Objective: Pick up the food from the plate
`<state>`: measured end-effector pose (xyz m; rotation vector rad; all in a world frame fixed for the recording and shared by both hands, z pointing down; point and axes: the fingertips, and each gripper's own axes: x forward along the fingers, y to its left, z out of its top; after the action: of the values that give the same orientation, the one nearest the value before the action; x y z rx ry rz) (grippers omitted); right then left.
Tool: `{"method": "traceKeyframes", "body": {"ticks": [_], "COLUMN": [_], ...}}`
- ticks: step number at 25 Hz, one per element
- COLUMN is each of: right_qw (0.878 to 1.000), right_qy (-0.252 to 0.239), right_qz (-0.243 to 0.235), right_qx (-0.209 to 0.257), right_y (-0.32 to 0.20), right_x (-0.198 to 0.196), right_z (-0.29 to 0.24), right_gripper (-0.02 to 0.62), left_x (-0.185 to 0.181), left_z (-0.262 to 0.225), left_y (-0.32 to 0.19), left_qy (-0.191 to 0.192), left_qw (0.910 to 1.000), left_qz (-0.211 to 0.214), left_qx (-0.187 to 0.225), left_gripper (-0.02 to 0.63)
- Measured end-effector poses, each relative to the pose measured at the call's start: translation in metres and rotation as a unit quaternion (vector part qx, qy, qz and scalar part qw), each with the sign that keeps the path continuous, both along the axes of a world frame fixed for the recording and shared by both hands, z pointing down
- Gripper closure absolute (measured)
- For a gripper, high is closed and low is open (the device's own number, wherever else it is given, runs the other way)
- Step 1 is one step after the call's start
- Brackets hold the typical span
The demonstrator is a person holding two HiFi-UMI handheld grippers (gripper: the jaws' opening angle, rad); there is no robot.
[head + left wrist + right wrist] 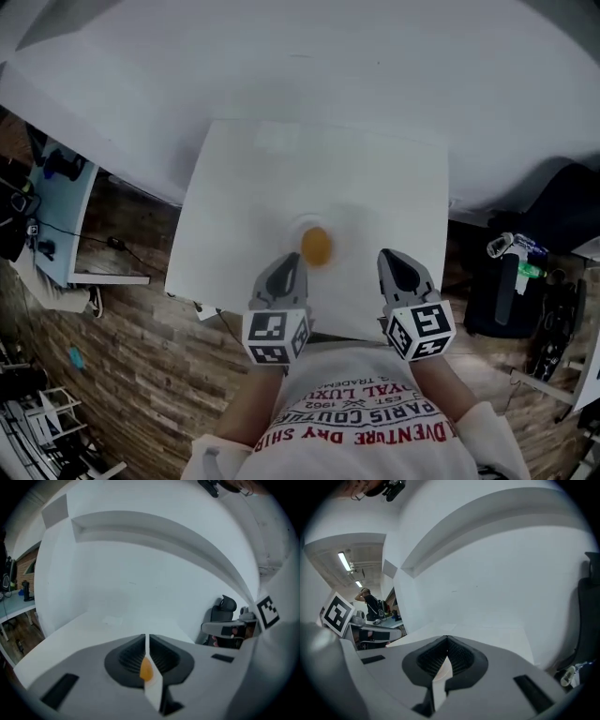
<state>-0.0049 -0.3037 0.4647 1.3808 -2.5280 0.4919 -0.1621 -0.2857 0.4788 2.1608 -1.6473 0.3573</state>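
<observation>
Left hand-held gripper [287, 267]: jaws fully closed, pads pressed together in the left gripper view [146, 639], with nothing clamped between them. Right hand-held gripper [397, 264]: jaws likewise closed, tips meeting in the right gripper view [447, 639], with nothing held. Both units are positioned over the near edge of the white desk [281, 169], the left one toward the middle of that edge and the right one toward the near right corner. Each carries its marker cube at the rear, left cube [275, 336] and right cube [421, 329]. The food [316, 246], a small rounded orange item, lies on a white plate [298, 225] close to the middle of the near edge of the desk. The plate is hard to distinguish from the desk surface. The left unit's tip sits just beside the food, on its near left side; contact cannot be confirmed. In the left gripper view the food [146, 670] appears as an orange patch through the narrow slot below the closed tips, beyond the jaws and not gripped. The right unit stands apart from the food, on its near right side. The rest of the desk surface is bare white.
</observation>
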Motion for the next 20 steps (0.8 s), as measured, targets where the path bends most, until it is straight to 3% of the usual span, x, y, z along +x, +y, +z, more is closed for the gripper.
{"method": "traceKeyframes", "body": {"ticks": [4, 7, 9, 14, 20], "right_qw": [0.999, 0.999, 0.998, 0.995, 0.993], "right_qy": [0.008, 0.016, 0.02, 0.029, 0.039], "right_qz": [0.028, 0.038, 0.04, 0.026, 0.017], "right_qx": [-0.016, -0.035, -0.05, -0.088, -0.108], "right_y": [-0.016, -0.025, -0.031, -0.033, -0.042], "right_x": [0.001, -0.004, -0.008, -0.022, -0.027], "right_z": [0.008, 0.02, 0.031, 0.06, 0.083], "right_gripper": [0.586, 0.586, 0.586, 0.586, 0.586], "left_x": [0.009, 0.019, 0.02, 0.015, 0.025], "left_z": [0.031, 0.061, 0.078, 0.12, 0.164], "left_y": [-0.022, -0.032, -0.04, -0.052, -0.062], "left_qy": [0.001, 0.017, 0.014, 0.002, -0.011], "left_qw": [0.9978, 0.9919, 0.9896, 0.9864, 0.9741], "left_qz": [0.048, 0.085, 0.092, 0.067, 0.09], "left_qx": [-0.045, -0.093, -0.11, -0.15, -0.207], "left_gripper": [0.584, 0.433, 0.378, 0.207, 0.184]}}
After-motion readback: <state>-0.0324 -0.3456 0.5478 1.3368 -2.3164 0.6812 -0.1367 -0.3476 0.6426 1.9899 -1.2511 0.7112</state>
